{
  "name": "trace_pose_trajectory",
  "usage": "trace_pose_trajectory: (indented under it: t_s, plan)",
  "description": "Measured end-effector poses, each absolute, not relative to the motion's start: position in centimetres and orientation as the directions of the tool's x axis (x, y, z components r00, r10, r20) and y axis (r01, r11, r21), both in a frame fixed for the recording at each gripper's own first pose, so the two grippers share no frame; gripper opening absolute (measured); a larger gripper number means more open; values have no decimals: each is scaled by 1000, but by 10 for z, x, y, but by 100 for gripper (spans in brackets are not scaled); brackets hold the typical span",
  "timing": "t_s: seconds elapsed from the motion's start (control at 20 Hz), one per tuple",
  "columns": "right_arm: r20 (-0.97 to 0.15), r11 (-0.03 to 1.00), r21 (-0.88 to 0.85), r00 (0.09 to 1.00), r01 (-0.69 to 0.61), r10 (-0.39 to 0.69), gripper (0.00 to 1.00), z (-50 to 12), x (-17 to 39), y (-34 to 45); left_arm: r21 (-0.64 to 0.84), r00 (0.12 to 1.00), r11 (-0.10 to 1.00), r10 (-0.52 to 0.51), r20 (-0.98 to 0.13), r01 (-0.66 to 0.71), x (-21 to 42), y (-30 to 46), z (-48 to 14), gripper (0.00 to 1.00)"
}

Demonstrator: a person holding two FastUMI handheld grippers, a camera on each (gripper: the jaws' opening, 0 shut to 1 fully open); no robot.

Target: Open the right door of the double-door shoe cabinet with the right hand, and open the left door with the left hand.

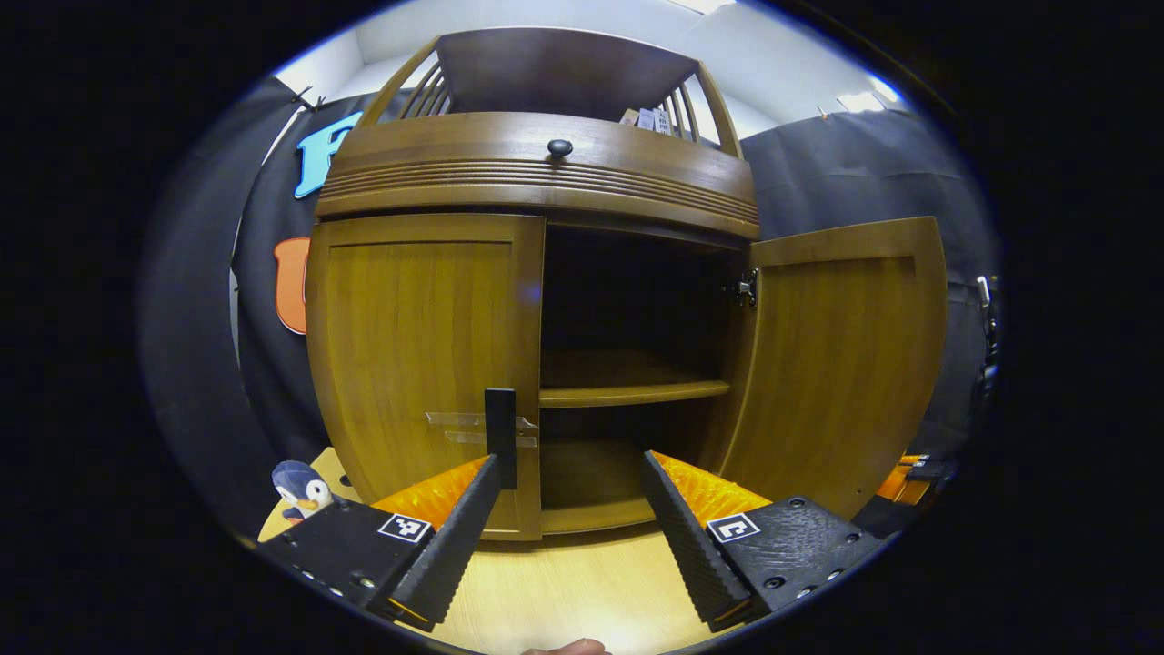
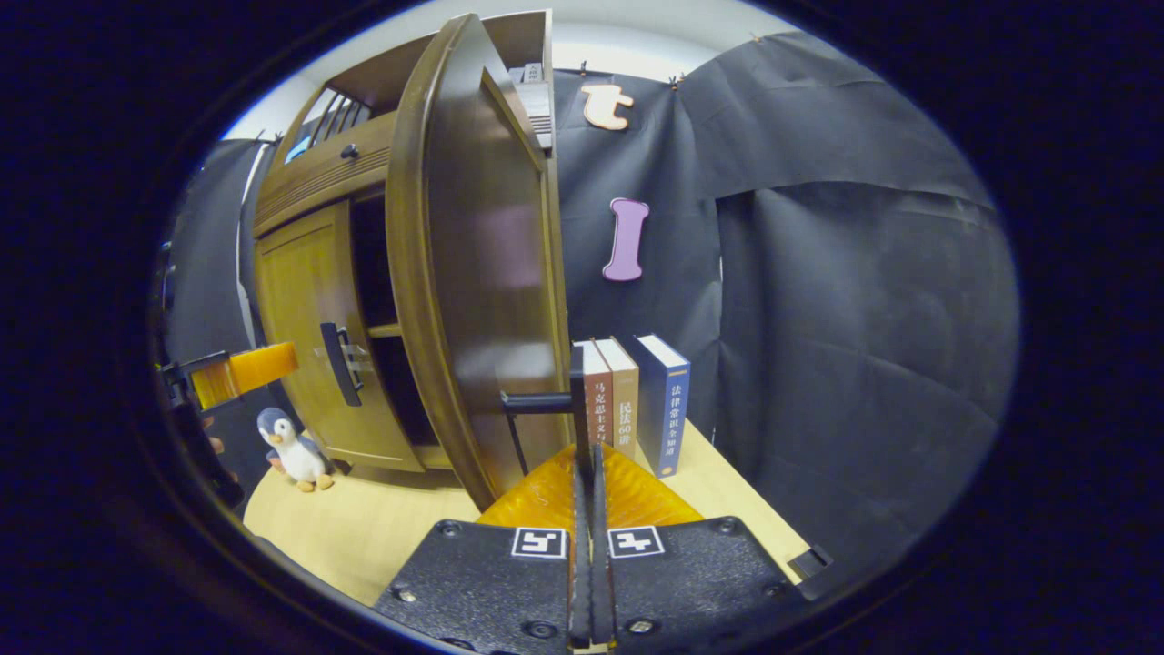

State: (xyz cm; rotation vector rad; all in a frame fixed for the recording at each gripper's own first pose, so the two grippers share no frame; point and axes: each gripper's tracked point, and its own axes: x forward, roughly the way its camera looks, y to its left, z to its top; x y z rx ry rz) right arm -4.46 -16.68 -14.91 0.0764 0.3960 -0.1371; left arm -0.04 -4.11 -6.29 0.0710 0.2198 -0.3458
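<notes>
Spread wide, the left gripper (image 1: 571,468) brackets the closed left door's handle (image 1: 500,437), poised to grasp. Right gripper (image 2: 589,473), clamped on the right door's handle (image 2: 576,400), holds that door (image 2: 482,273) swung open.

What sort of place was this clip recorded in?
Likely a staged recording booth, not a home: black cloth wall hangs behind a wooden shoe cabinet set on a light tabletop, with a toy penguin and upright books as props.
</notes>
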Motion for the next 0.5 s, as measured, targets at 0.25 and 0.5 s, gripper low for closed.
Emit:
trace_pose_trajectory:
  t_s: [0.25, 0.5]
  plan:
    - [-397, 988, 52, 911, 142, -110, 4, -140, -55, -181, 29, 922, 945, -310, -234, 325, 3, -41, -63, 95]
    - [-392, 984, 39, 908, 176, -147, 4, -135, -64, -197, 39, 928, 955, -274, -252, 293, 12, -30, -70, 94]
